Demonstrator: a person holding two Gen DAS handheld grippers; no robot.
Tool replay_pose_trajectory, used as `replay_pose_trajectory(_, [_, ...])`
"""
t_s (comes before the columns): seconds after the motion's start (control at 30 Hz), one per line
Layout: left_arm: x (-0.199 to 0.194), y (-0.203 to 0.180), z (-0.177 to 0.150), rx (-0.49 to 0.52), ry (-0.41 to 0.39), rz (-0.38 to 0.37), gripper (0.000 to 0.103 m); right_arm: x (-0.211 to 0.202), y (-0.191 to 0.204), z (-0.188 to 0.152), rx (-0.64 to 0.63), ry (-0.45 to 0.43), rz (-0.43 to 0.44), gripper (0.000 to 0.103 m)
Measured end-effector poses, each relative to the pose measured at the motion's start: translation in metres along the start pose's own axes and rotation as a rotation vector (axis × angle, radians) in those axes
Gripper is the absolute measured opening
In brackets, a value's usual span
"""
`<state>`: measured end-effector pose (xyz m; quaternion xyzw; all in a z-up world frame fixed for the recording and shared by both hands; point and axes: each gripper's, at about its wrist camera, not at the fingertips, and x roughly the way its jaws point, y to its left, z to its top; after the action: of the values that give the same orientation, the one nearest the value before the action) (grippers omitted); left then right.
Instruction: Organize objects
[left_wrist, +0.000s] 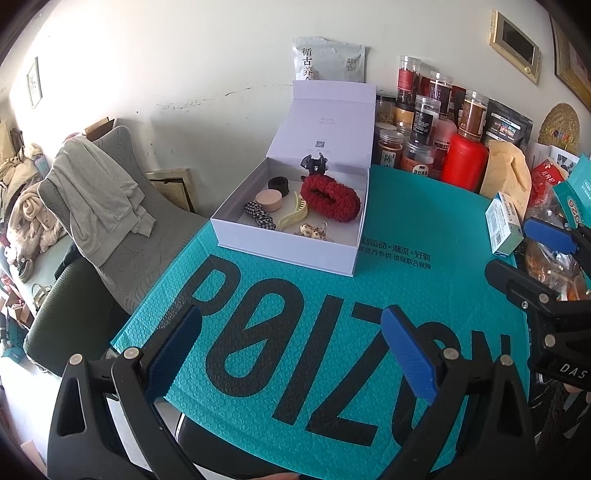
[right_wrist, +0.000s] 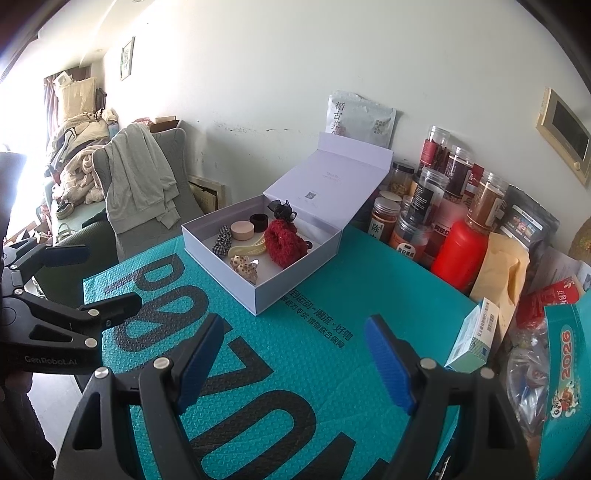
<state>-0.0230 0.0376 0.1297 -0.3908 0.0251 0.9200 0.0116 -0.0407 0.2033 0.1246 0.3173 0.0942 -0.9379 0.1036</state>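
A grey upholstered armchair (left_wrist: 122, 236) stands off the left edge of the table with a pale grey cloth garment (left_wrist: 98, 195) draped over its back. Over the near left part of the teal bubble-wrap mailer printed with large black letters (left_wrist: 332, 288), the left gripper (left_wrist: 291, 350) hangs with its two blue-padded fingers spread wide and nothing between them.

Toward the middle, at the far side of the mailer, sits the open white cardboard box with its hinged lid leaning back (left_wrist: 295, 254). Inside it, from left to right, lie a black-and-white checked fabric scrunchie (left_wrist: 258, 216), a round pale pink compact (left_wrist: 269, 199) with a small black hair band (left_wrist: 279, 185) just behind it, a cream plastic claw clip (left_wrist: 293, 216), a leopard-print clip (left_wrist: 312, 232) near the front wall, a fluffy red scrunchie (left_wrist: 330, 199), and a black bow clip (left_wrist: 314, 163) at the back wall.

The right gripper (right_wrist: 295, 358) hovers over the mailer's near right part, fingers likewise spread apart and holding nothing. Right of the box a crowd of clear plastic jars with dried goods (left_wrist: 424, 125) stands against the wall, then a red plastic bottle (left_wrist: 463, 162) and a small white and teal carton (left_wrist: 504, 229)
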Motion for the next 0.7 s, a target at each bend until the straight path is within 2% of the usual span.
replay_pose_trajectory(0.7, [-0.0048,-0.0058,-0.0024,0.017,0.003,0.000,0.098,0.0018,-0.0022,-0.0055,0.003,0.010,-0.006,0.079])
